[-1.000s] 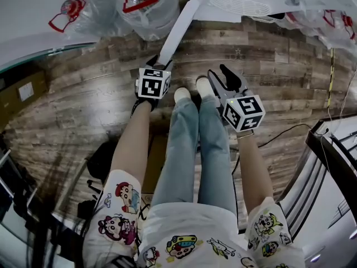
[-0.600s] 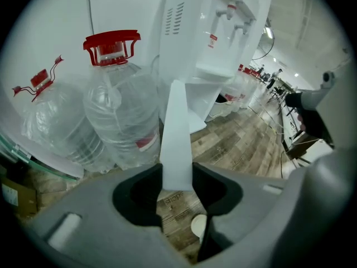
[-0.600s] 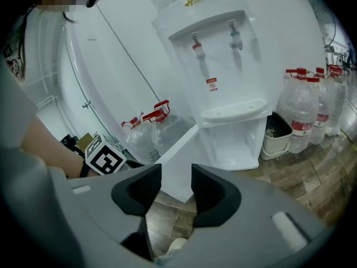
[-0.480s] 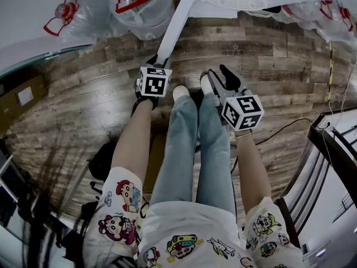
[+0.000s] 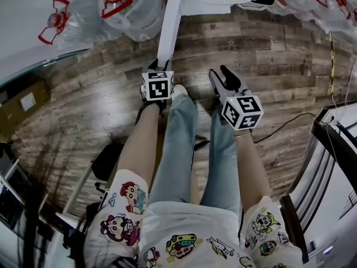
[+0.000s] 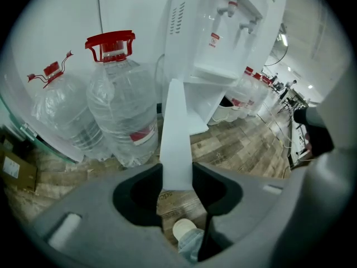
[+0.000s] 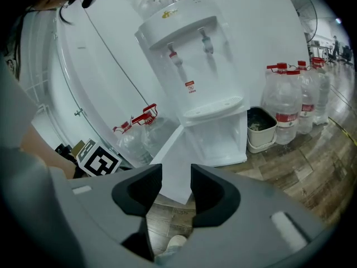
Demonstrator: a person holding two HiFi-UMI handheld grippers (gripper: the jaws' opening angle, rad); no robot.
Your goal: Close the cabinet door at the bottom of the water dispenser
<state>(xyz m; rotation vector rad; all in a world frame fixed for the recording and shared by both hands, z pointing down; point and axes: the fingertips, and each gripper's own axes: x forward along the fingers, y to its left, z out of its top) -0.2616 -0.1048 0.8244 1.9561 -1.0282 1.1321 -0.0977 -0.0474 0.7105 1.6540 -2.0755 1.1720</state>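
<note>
Cabinet door (image 6: 175, 127) stands wide open, swung out from the foot of the water dispenser (image 7: 195, 66) towards me, so its free edge is the part farthest from the dispenser. My left tool (image 6: 176, 177) has just closed in on that free edge. The white panel fills the gap between the jaws and both pads press on its faces, so I count the door as gripped. My right tool (image 7: 176, 188) hangs on the far side of the door from the water bottles (image 6: 120, 110) that stand beside the dispenser. It is well clear of the panel, its jaws have just eased in a little but remain apart, and nothing is between them. The cabinet opening (image 7: 215, 141) under the dispenser's drip tray is fully exposed. Progress, as I judge it: the approach and grasp are done and the closing itself is not yet begun. What is left is to carry the free edge round its hinge arc back to the dispenser's front, seat it flush, then release. One risk is the thin edge slipping from the pads if I push across the arc.
</note>
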